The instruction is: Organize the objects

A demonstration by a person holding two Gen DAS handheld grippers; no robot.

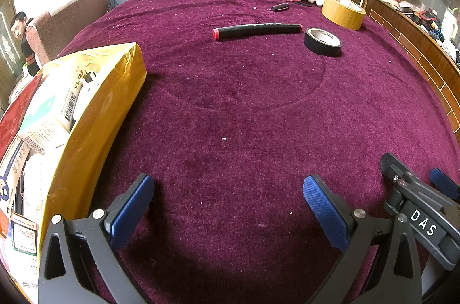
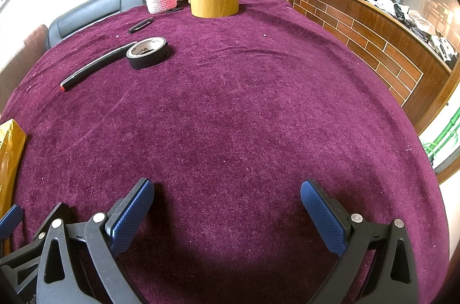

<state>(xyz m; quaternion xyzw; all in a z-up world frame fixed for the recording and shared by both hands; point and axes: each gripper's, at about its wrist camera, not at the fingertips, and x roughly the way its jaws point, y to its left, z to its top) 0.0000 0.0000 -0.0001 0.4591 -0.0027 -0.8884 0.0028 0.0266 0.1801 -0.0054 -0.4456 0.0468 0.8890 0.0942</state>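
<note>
Both tongs, left (image 1: 228,186) and right (image 2: 227,192), spread and empty; sorting unstarted; next: reach marker (image 1: 257,30) for box (image 1: 95,114)

Both grippers hang side by side, tilted steeply downward, each with its 2 jaws spread wide and nothing between them. The left gripper (image 1: 228,213) shows its blue ribbed pads (image 1: 326,213) facing inward across a broad gap, black arms splaying out behind. The right gripper (image 2: 227,216) is posed the same way, its pads (image 2: 130,216) just as far apart. From the left wrist view, the right gripper's black finger juts in at the lower right, close beside the left one
</note>
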